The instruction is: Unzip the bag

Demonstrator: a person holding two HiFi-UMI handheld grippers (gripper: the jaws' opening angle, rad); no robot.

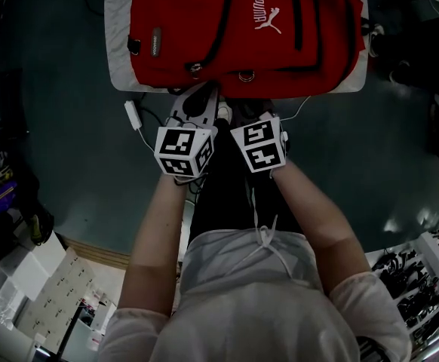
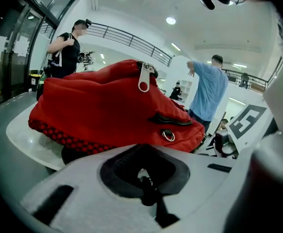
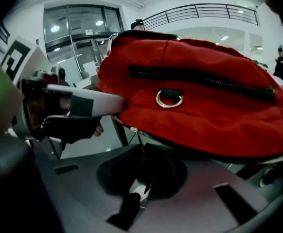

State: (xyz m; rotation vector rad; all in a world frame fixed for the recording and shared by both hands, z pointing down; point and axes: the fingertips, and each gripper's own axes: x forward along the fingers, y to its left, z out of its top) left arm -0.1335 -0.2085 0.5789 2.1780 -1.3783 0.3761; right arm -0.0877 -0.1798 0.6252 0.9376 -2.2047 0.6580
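Observation:
A red backpack [image 1: 242,29] lies on a white table [image 1: 121,51], its bottom edge toward me. In the left gripper view a silver zipper pull [image 2: 144,81] hangs at the top of the backpack [image 2: 107,106], and a metal ring [image 2: 168,135] sits low on its front. The right gripper view shows a long black zip [image 3: 204,79] above the same ring [image 3: 169,99]. Both grippers hang side by side just in front of the table edge, below the bag. My left gripper [image 1: 197,102] is shut with nothing in it. My right gripper [image 1: 244,114] is also shut and empty.
A white cable with an adapter [image 1: 133,115] lies on the dark floor by the table. Boxes [image 1: 38,292] stand at the lower left and cluttered shelves [image 1: 423,277] at the lower right. Beyond the table stand a person in black [image 2: 66,52] and a person in a blue shirt [image 2: 209,91].

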